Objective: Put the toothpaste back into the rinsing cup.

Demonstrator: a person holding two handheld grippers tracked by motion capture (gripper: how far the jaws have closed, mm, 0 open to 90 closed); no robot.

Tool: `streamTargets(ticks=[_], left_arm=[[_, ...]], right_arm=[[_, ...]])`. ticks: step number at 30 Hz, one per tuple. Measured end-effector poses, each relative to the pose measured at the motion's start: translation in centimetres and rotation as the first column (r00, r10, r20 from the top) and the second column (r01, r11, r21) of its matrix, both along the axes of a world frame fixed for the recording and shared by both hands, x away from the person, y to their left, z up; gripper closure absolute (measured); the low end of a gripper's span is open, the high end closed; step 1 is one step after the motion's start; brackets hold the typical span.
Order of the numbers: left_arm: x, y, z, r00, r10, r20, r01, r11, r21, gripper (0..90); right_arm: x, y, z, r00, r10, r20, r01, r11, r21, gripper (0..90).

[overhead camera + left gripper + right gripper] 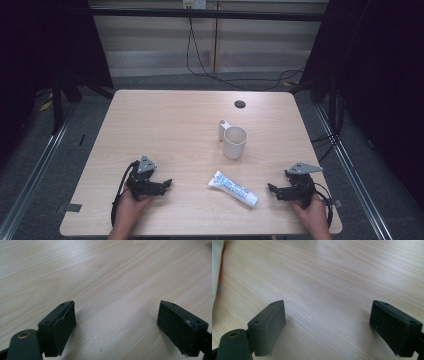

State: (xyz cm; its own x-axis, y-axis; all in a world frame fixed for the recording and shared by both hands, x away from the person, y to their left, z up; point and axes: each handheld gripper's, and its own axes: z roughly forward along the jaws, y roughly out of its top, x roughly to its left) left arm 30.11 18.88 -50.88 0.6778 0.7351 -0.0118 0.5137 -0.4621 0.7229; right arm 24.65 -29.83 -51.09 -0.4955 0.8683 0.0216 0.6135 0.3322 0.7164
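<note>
A white toothpaste tube [233,188] with blue print lies flat near the front of the wooden table [165,120], between the two hands. Behind it stands a white cup [234,142] with a small white cylinder [223,129] at its far left side. My left gripper [169,183] rests low over the table at the front left, pointing right toward the tube, jaws wide apart with bare wood between them [117,322]. My right gripper [270,189] sits at the front right, pointing left at the tube's cap end, open and empty [328,322]. A pale blurred edge [215,270] of the tube shows at its left.
A dark round hole [240,104] marks the table's far side. Cables [200,55] hang down the wall behind the table. Black curtains flank both sides, and metal rails run along the floor on either side.
</note>
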Motion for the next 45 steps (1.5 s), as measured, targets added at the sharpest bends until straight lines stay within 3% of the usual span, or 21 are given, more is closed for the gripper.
streamTargets(ticks=[9, 11, 14, 15, 18, 24, 27, 31, 45], left_arm=[[0.0, 0.0, 0.0, 1.0000, 0.000, 0.000, 0.000, 1.0000, 0.000, 15.0], [0.0, 0.0, 0.0, 1.0000, 0.000, 0.000, 0.000, 1.0000, 0.000, 15.0], [0.0, 0.0, 0.0, 1.0000, 0.000, 0.001, 0.000, 1.0000, 0.000, 15.0], [0.0, 0.0, 0.0, 1.0000, 0.000, 0.000, 0.000, 1.0000, 0.000, 15.0], [0.0, 0.0, 0.0, 1.0000, 0.000, 0.000, 0.000, 1.0000, 0.000, 15.0], [0.0, 0.0, 0.0, 1.0000, 0.001, -0.001, -0.001, 1.0000, 0.000, 15.0], [0.0, 0.0, 0.0, 1.0000, 0.000, 0.000, 0.000, 1.0000, 0.000, 15.0], [0.0, 0.0, 0.0, 1.0000, 0.002, -0.002, -0.002, 1.0000, -0.003, 15.0], [0.0, 0.0, 0.0, 1.0000, 0.000, 0.001, 0.000, 1.0000, 0.000, 15.0]], right_arm=[[0.1, 0.3, 0.2, 0.9996, -0.023, -0.015, 0.022, 0.9997, -0.005, 12.5], [0.2, 0.6, 0.5, 0.9987, 0.006, -0.051, -0.006, 1.0000, 0.002, 14.0], [0.5, 1.2, 1.0, 0.9956, 0.011, -0.093, -0.013, 0.9996, -0.026, 18.8], [0.6, 1.3, 1.2, 0.9939, 0.023, -0.108, -0.024, 0.9997, -0.007, 22.4], [0.7, 1.9, 1.8, 0.9927, 0.040, -0.114, -0.042, 0.9990, -0.015, 19.3], [0.8, 3.2, 3.0, 0.9866, 0.095, -0.132, -0.101, 0.9944, -0.033, 22.2], [1.0, 3.7, 3.4, 0.9819, 0.100, -0.161, -0.109, 0.9929, -0.048, 22.6], [1.3, 4.0, 3.9, 0.9789, 0.104, -0.176, -0.112, 0.9931, -0.035, 22.0], [1.9, 6.1, 5.4, 0.9662, 0.149, -0.210, -0.175, 0.9786, -0.109, 20.1]])
